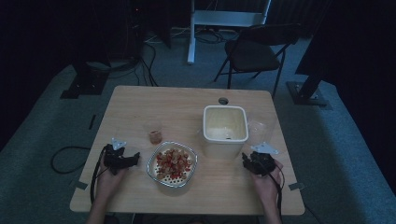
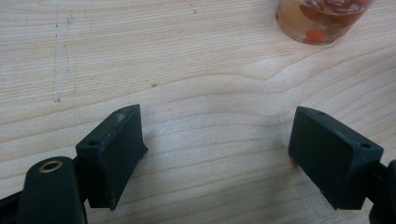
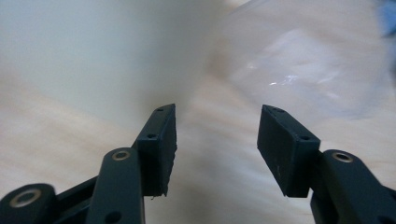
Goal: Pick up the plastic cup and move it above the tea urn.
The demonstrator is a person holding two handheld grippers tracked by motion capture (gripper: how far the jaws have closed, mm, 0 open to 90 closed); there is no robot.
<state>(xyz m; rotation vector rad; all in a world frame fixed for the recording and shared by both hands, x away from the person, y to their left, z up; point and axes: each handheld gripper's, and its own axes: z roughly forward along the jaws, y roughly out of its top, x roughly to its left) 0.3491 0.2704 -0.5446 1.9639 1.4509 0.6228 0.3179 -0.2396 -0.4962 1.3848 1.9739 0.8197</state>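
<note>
My left gripper (image 1: 126,159) rests on the wooden table (image 1: 140,100) at the front left, just left of a bowl (image 1: 172,164) of red and tan pieces. Its jaws (image 2: 215,135) stand wide open over bare wood, and a small clear cup (image 2: 322,18) of the same food stands beyond them, also seen as the small cup (image 1: 155,135) behind the bowl. My right gripper (image 1: 254,162) is at the front right, next to a white square container (image 1: 225,128). It is open (image 3: 217,135) with nothing between the pads. Ahead are the white container's wall (image 3: 93,56) and a clear plastic cup (image 3: 308,70).
The clear plastic cup (image 1: 259,130) stands right of the white container. A round hole (image 1: 223,100) is in the table behind the container. A folding chair (image 1: 254,49) and stand legs are on the carpet beyond the table's far edge.
</note>
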